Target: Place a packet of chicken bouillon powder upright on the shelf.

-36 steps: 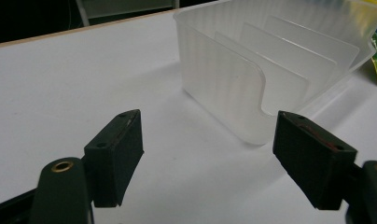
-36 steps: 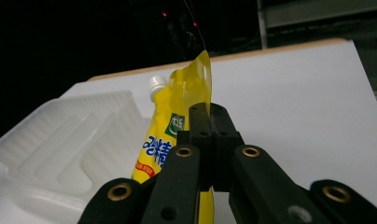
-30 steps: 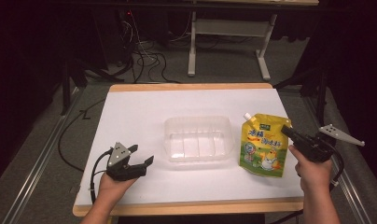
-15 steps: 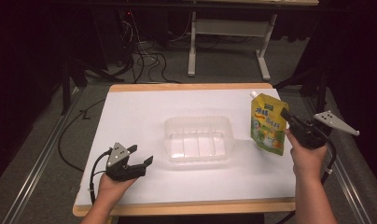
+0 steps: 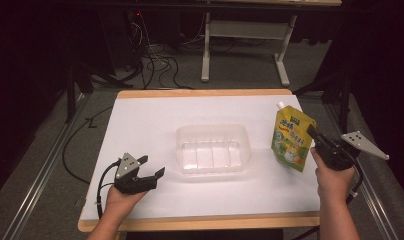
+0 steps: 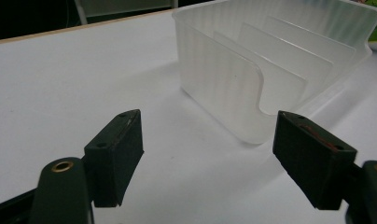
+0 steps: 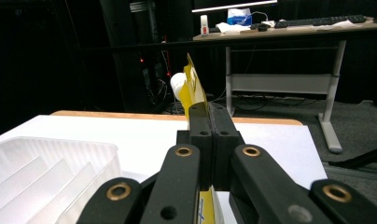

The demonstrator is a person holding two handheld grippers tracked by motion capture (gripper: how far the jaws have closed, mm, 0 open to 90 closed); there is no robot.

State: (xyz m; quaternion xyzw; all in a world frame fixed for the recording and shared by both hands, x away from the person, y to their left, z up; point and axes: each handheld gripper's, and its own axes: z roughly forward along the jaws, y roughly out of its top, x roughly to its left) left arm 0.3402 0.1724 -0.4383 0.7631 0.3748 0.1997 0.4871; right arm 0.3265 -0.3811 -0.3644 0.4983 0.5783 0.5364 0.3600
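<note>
Nearest me, low in the left of the high view, my left gripper (image 5: 149, 175) rests on the white table (image 5: 140, 130) with its jaws spread wide and nothing between them, aimed at the clear divided bin (image 5: 212, 148) at mid-frame. At the right, my right gripper (image 5: 312, 135) is clamped tight on the edge of the yellow spouted pouch (image 5: 290, 140), held upright off the table beside the bin. I judge the pouch soft, floppy and slick, so gripping its stiffer seam edge seems safest.
</note>
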